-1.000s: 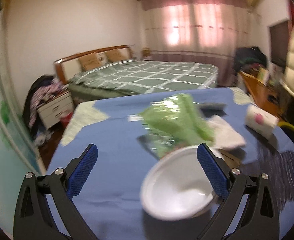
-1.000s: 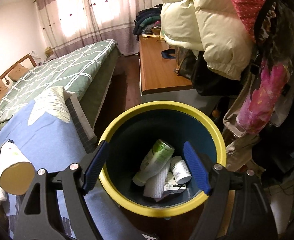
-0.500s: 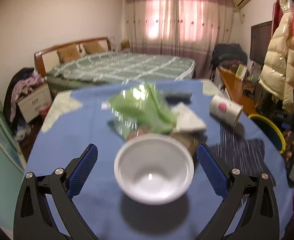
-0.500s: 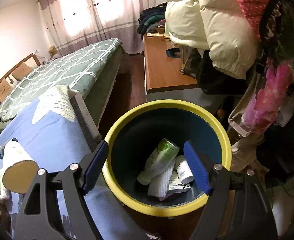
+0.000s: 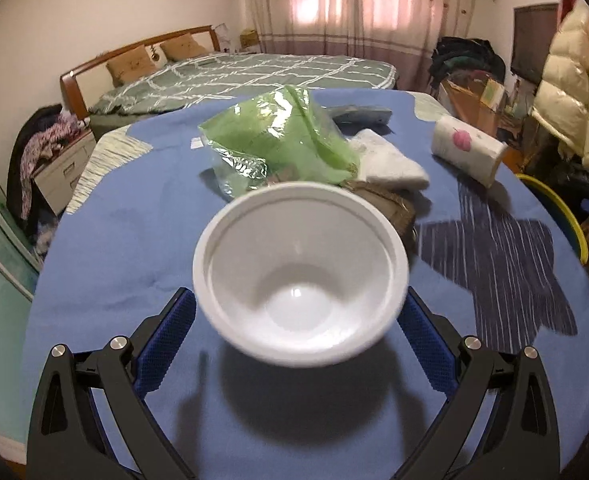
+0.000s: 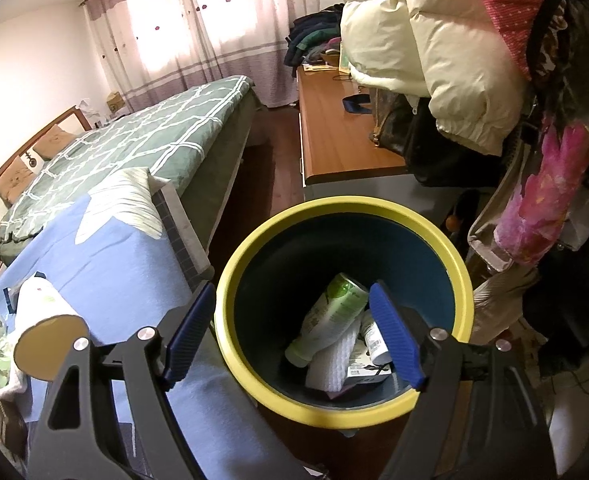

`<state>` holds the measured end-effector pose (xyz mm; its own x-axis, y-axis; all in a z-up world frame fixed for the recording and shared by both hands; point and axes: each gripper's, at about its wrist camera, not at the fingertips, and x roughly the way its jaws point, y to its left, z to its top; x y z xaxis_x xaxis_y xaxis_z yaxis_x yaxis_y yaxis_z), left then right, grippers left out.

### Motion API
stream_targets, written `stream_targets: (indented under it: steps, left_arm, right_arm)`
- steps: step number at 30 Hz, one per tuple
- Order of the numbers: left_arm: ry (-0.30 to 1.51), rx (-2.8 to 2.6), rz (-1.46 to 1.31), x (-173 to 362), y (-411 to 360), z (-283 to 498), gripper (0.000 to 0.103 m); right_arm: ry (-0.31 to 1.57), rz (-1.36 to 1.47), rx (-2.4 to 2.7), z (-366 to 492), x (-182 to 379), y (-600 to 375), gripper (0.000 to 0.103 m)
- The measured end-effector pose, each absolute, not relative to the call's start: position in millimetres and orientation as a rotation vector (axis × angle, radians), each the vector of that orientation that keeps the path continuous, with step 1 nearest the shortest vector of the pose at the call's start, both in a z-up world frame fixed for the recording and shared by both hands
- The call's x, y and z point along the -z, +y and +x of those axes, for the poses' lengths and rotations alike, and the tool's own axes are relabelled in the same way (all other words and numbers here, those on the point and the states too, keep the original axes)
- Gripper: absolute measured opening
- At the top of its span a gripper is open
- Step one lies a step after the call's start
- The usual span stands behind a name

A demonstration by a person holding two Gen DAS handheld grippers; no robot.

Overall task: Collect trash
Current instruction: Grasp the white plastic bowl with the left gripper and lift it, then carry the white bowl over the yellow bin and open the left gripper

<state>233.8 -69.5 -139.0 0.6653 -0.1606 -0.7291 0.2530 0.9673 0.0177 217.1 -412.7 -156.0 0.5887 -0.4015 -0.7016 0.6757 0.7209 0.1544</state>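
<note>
While the blue tabletop stays bare along its near and left edges, its far middle is crowded: a green plastic bag, a white folded cloth, a brown item partly hidden behind the bowl, and a paper roll lying on its side near the right edge. Beyond that right edge the yellow rim of the bin shows. A white bowl sits upright on the bare near part of the tabletop, between the blue pads of the left tongs, which stand wide apart; its rim overlaps both pads in the picture, and whether they touch it cannot be told. From the right wrist camera, the right tongs hang wide open and empty above the bin, which stands on the floor just beside the tabletop's corner. Inside it lie a green bottle, a white cloth and a small white container.
</note>
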Motion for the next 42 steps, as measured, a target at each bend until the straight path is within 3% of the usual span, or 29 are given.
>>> stream_targets:
  steps: [6,9,11,25,42]
  left_arm:
    - [0.817,0.226,0.077,141.0,-74.9,255.3,0.097]
    - [0.823,0.229,0.07,141.9,-76.2,259.7,0.085]
    - [0.824,0.228,0.066,142.2,-75.5,260.9,0.082]
    - [0.703,0.253,0.122,95.8,-86.2,219.2,0.081]
    - [0.66,0.604,0.253,61.2,-267.0,222.5,0.081]
  right_arm:
    - [0.692,0.438,0.641,217.5,155.8,-412.9,0.076]
    - [0.692,0.439,0.635,217.2,155.5,-413.1,0.076]
    - [0.693,0.438,0.633,217.3,155.7,-413.2,0.076]
    - [0.668,0.436,0.621,214.0,150.3,-410.8,0.076]
    - [0.649,0.359,0.6,131.1,135.6,-437.2,0.081]
